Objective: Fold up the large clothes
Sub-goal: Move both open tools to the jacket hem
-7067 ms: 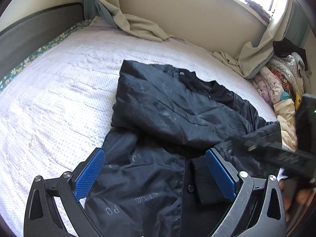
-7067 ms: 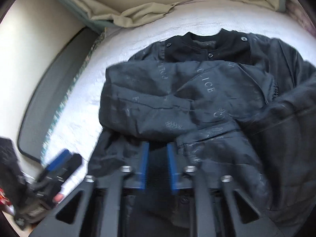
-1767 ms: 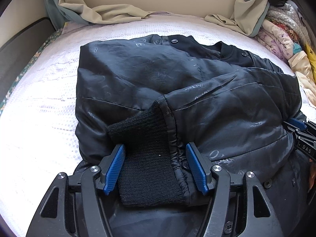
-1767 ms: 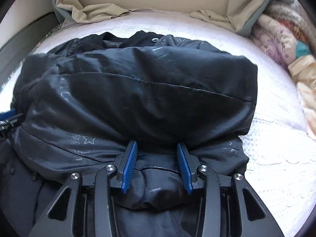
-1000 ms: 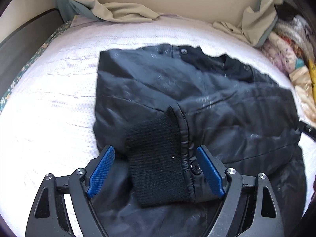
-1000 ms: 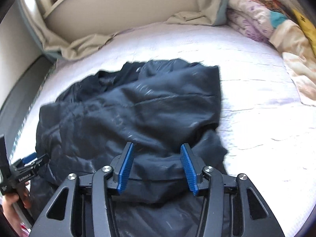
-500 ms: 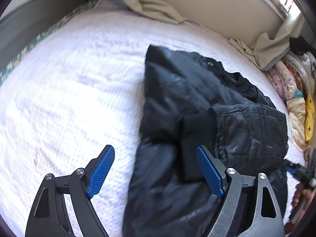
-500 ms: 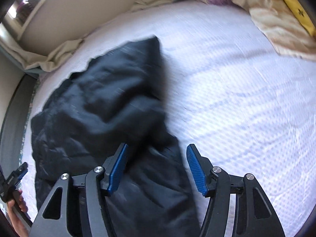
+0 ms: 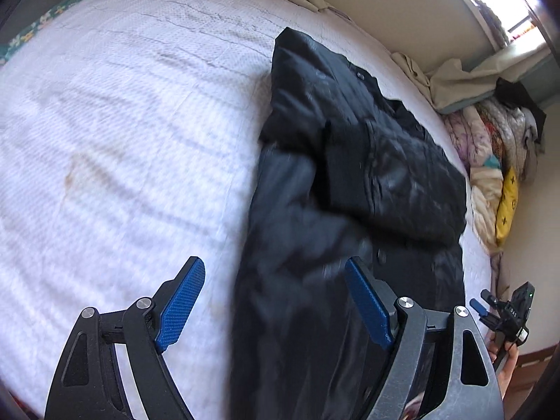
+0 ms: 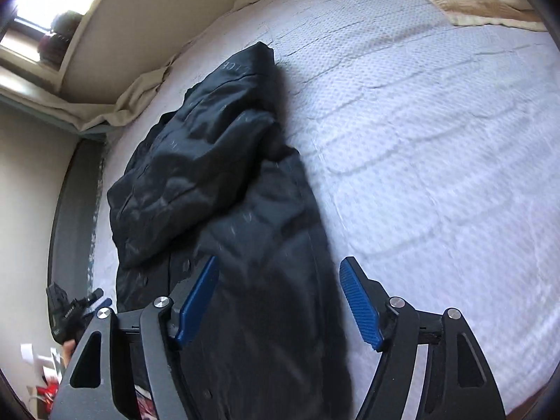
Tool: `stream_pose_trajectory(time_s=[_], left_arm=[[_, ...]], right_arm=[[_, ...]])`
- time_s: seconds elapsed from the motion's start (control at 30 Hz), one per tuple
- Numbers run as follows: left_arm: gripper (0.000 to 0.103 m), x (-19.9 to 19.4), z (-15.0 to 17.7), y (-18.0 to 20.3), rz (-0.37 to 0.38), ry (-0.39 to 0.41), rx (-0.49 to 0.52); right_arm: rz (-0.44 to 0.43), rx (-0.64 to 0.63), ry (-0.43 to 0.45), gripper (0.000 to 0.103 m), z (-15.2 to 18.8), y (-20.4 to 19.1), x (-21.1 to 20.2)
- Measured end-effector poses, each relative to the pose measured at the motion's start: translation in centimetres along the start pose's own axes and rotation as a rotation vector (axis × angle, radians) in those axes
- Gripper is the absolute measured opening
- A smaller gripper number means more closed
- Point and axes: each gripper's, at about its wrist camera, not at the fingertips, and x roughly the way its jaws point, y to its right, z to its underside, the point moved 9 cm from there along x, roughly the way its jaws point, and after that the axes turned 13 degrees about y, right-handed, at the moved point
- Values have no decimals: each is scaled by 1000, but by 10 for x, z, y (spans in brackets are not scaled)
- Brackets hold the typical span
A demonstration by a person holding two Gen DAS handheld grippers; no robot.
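We are holding the left gripper (image 9: 274, 309) and right gripper (image 10: 278, 302) wide and empty over the jacket (image 9: 350, 192), whose slippery folded sleeves are risking sliding apart on the bed (image 9: 122, 122).

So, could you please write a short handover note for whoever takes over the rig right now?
Left gripper: open, holding nothing, fingers straddling the left edge of the black jacket.
Right gripper: open, holding nothing, fingers straddling the jacket's right edge.
Jacket: lies on the white bedspread, collar toward the wall, lower part near the grippers.
Done: both sleeves are folded in across the chest, so the jacket is a narrow strip.
Left: probably grip the near hem with both grippers, fold it up toward the collar, then smooth the bundle. Frames are blurred, so check the hem edge first.
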Motion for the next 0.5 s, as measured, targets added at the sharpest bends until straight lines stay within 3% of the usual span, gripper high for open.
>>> stream_pose_trajectory(time_s=[0.17, 0.3, 0.5], left_arm=[[85, -19, 41, 1, 29, -22, 28], [85, -17, 80, -1, 45, -80, 9], [85, -17, 109, -8, 109, -139, -67]], right_arm=[[24, 7, -7, 71, 47, 26, -26], [-2, 47, -35, 72, 76, 29, -26], [-46, 85, -58, 72, 103, 31, -27]])
